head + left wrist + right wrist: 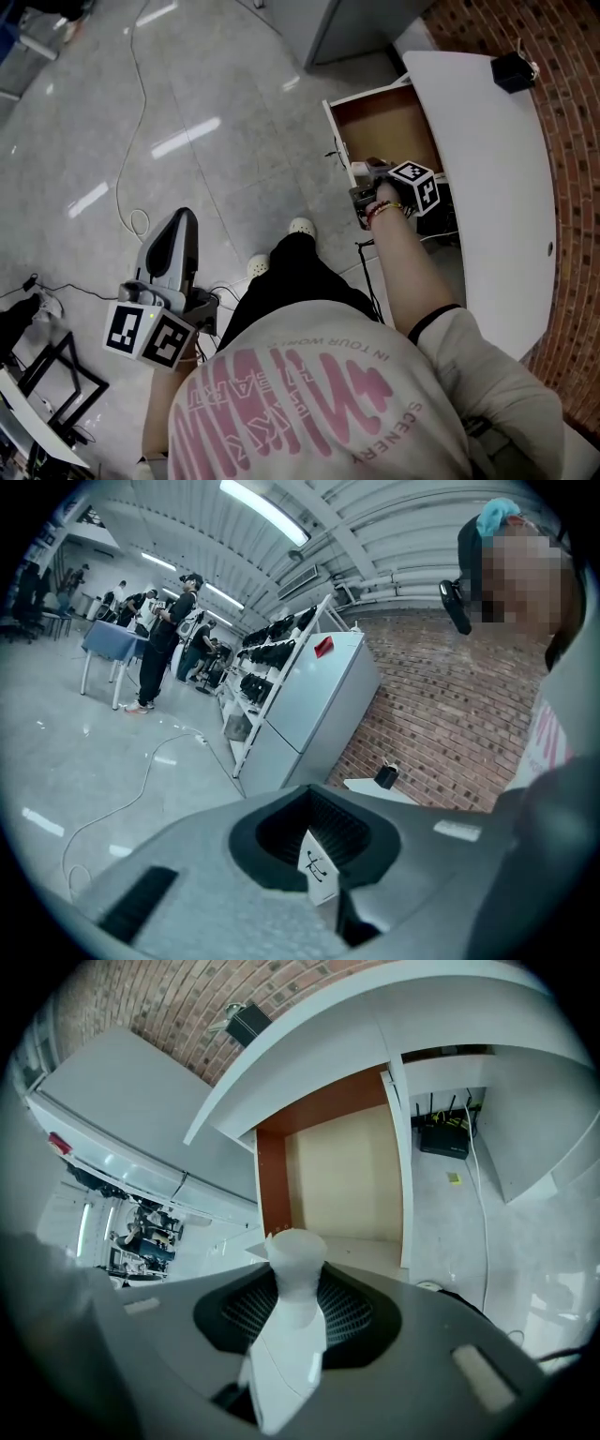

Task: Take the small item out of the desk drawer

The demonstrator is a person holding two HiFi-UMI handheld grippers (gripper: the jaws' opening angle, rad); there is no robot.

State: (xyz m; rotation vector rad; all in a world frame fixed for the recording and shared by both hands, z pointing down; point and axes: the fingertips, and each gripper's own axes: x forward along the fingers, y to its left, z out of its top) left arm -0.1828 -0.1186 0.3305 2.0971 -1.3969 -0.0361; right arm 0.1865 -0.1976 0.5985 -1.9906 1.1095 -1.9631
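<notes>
The small white plastic item (292, 1321), narrow-waisted with a rounded top, sits at lower centre of the right gripper view, out of the drawer. The right gripper (367, 187) has it clamped between its jaws, which stand partly apart at the item's width. Behind it lies the open drawer (342, 1180), with orange-brown walls and a pale floor, set in the white curved-top desk (487, 169). A small black box (512, 71) stands on the desk at upper right. The left gripper (186, 217) is at lower left over the grey floor, well apart, with its jaws together and only a small white tag at the seam.
</notes>
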